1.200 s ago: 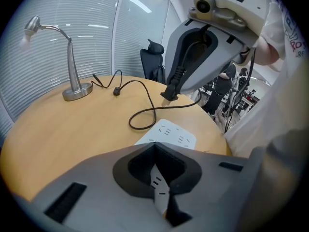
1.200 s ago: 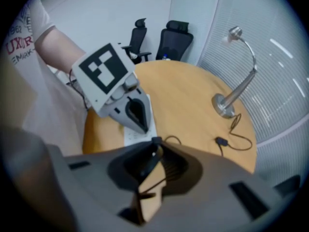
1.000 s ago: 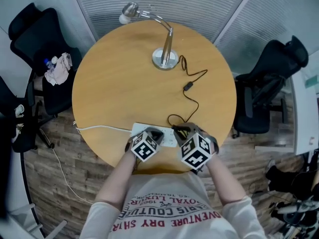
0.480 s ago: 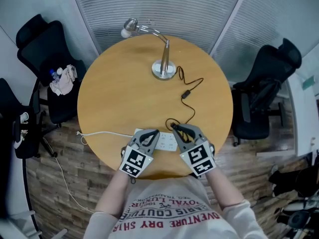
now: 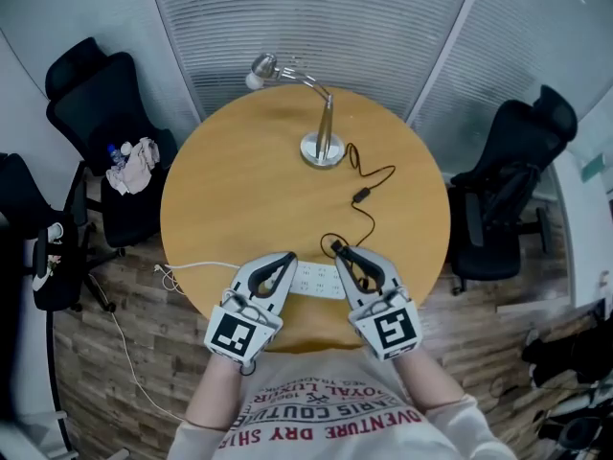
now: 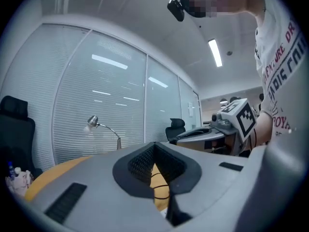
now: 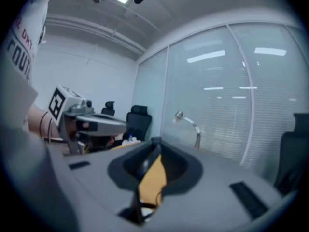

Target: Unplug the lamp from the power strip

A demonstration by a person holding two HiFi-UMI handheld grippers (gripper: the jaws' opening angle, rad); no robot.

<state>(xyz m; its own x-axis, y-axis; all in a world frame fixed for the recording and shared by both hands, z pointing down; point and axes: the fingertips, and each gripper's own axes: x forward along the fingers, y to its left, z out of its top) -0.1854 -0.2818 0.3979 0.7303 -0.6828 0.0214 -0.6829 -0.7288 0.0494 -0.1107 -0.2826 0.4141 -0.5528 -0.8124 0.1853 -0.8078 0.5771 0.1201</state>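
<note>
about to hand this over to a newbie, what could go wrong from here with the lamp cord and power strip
1. The power strip lies by the near edge of the table, with its white cable hanging off the side; a hard pull might drag it off.
2. The black cord loops right by the right gripper; a snag there could tug the lamp.

This is an office meeting room. Ahead of the left gripper (image 5: pixel 285 259) and right gripper (image 5: pixel 338 250), a round wooden table (image 5: pixel 239 190) meets blind-covered glass partitions (image 5: pixel 316 17). Black swivel chairs (image 5: pixel 81 89) stand on either side.
</note>
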